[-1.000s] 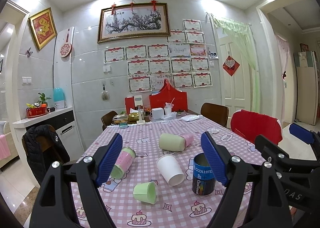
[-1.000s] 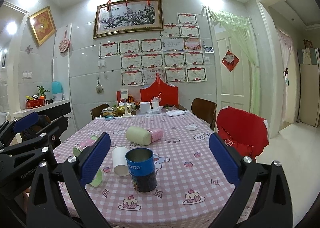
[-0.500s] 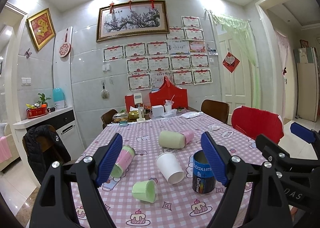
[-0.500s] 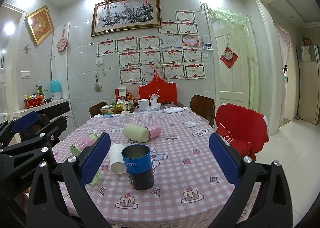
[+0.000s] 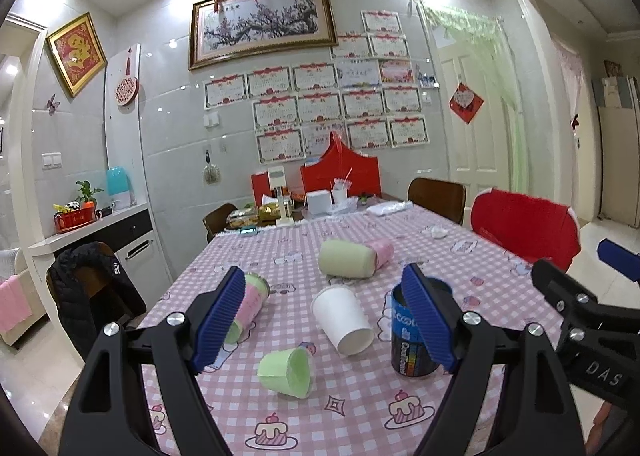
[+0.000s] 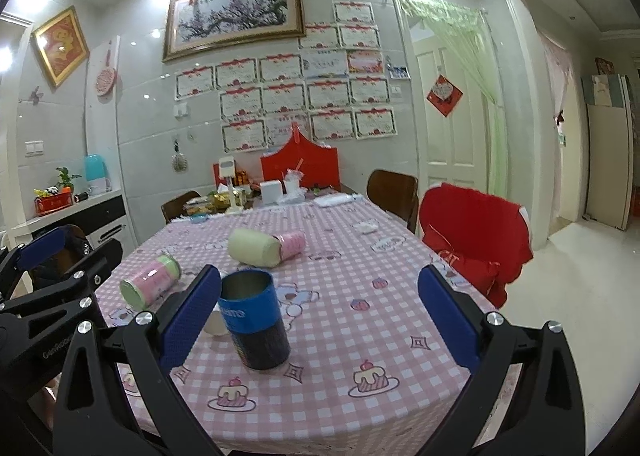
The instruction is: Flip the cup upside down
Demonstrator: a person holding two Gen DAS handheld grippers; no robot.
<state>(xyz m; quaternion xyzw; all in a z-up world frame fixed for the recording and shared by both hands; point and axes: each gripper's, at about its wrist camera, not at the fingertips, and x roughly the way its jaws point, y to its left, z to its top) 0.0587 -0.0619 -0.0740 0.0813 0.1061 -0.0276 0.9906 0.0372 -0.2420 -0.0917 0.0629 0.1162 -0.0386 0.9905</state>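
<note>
A blue cup stands upright, mouth up, near the front of the pink checked table; it also shows in the left wrist view, partly behind a finger. My right gripper is open and empty, just in front of the cup, its left pad beside the cup. My left gripper is open and empty above the table's front. A white paper cup and a small green cup lie on their sides between its pads.
A pink and green cup and a pale green bottle with a pink cap lie on their sides further back. Boxes and clutter stand at the table's far end. A red-covered chair stands at the right.
Both grippers have moved slightly forward and lower toward the table; the cups look a little nearer. Nothing on the table has moved.
</note>
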